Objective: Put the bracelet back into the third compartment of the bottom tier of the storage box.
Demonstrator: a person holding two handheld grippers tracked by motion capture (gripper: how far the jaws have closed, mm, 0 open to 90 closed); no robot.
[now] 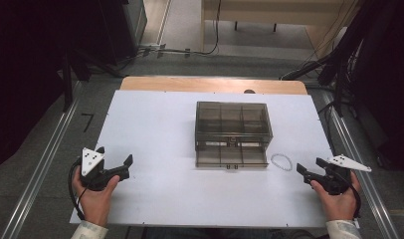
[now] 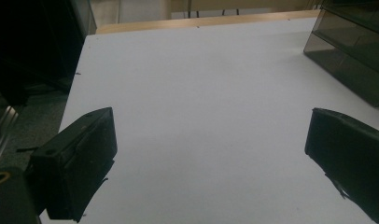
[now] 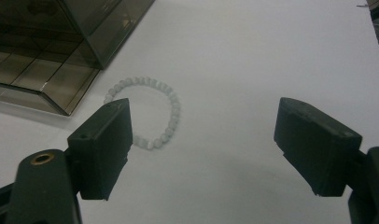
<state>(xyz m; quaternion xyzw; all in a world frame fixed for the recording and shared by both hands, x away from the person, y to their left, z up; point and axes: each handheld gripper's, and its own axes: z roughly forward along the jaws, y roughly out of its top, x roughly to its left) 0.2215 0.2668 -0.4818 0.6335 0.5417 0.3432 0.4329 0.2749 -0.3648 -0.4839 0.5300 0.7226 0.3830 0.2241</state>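
Note:
A smoky transparent box (image 1: 232,127) with compartments stands mid-table, its lower drawer (image 1: 231,157) pulled out toward me. A white bead bracelet (image 1: 281,161) lies flat on the table just right of the drawer. In the right gripper view the bracelet (image 3: 166,116) sits ahead of the left jaw, beside the box corner (image 3: 80,51). My right gripper (image 1: 312,167) rests open at the table's right front, a short way from the bracelet. My left gripper (image 1: 114,162) is open at the left front, nothing between its jaws (image 2: 211,144).
The white tabletop (image 1: 155,139) has bare room on the left and in front of the box. A wooden strip (image 1: 212,84) runs along its far edge. Cables and dark stands (image 1: 339,64) crowd the floor beyond; metal rails flank both sides.

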